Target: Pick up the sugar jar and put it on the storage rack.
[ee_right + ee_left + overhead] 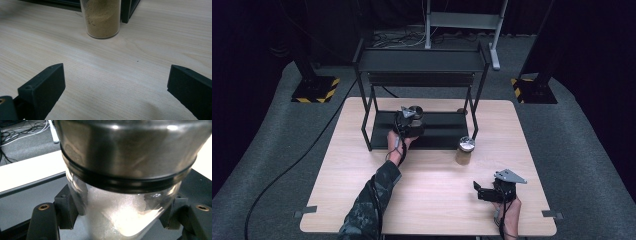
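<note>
The left gripper [411, 119] clamps its black jaws around a clear glass jar of white granules with a metal lid [122, 182], held over the lower shelf of the black metal rack [422, 131] at the table's twelve o'clock. The right gripper [492, 192], at five o'clock on the light wooden table [437, 195], has its jaws spread wide and empty. At one o'clock from it, beside the rack's front right leg, stands a glass jar of brown powder [102, 18].

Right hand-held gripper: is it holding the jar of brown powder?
No, the right hand-held gripper is open over bare table, and the jar of brown powder stands apart ahead.
</note>
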Demonstrator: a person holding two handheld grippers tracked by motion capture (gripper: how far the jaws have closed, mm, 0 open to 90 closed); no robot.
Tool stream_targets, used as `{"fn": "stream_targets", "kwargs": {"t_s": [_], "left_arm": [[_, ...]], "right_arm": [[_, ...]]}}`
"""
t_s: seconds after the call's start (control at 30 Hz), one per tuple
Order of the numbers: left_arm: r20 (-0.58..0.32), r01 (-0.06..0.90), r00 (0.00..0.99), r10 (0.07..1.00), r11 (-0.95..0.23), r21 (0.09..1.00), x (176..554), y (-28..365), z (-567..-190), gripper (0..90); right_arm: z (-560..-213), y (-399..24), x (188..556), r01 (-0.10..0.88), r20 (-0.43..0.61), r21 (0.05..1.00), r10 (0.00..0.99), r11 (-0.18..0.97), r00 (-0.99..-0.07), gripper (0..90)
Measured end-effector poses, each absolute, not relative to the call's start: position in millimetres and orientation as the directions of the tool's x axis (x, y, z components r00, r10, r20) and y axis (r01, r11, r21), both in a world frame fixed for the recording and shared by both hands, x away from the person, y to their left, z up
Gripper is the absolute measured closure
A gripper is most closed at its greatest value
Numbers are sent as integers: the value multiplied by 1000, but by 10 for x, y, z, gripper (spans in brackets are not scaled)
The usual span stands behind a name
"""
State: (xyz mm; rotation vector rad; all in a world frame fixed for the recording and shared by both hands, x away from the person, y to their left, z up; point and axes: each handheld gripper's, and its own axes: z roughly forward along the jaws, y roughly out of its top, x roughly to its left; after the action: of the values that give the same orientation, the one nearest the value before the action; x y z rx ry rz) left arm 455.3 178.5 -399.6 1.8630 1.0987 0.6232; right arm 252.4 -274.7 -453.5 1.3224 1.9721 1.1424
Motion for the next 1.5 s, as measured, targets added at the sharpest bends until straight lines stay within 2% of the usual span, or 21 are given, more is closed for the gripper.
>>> {"fn": "stream_targets", "kwargs": {"t_s": [0.83, 1.5], "left_arm": [[-15, 490, 456, 890, -237, 839, 4737, 1669, -4141, 299], [-10, 502, 473, 881, -260, 825, 4850, 1588, -4227, 299]], "right_arm": [[-4531, -2747, 2535, 497, 46, 849, 914, 177, -404, 6], [-4534, -2751, 2533, 494, 45, 851, 912, 179, -407, 5]]}}
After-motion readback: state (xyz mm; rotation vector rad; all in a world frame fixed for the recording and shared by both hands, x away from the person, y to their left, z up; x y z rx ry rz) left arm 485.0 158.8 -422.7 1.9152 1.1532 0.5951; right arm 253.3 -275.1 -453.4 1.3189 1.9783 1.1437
